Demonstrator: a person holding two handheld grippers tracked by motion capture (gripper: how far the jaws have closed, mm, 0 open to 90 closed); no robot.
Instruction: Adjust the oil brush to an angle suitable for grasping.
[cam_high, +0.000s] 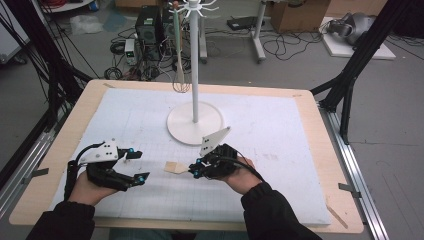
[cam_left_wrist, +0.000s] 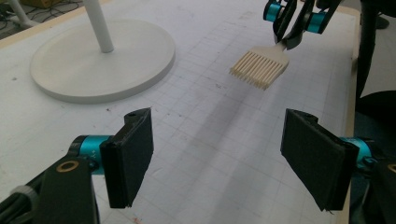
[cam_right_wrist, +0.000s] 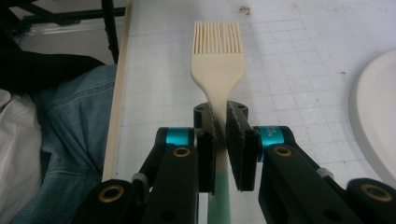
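One cream pastry brush (cam_right_wrist: 217, 60) pinched by its handle in the right gripper (cam_right_wrist: 219, 135), held just above the white surface (cam_high: 280, 150), one left gripper (cam_left_wrist: 215, 158) spread and empty, one white stand (cam_high: 194, 125), one whisk (cam_high: 180, 75) hung on it.

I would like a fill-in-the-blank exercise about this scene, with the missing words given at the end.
1. The right gripper is shut on the handle of a cream ____.
2. The left gripper has its jaws ____ with nothing between them.
3. A whisk hangs from the white ____.

Missing words: brush; open; stand
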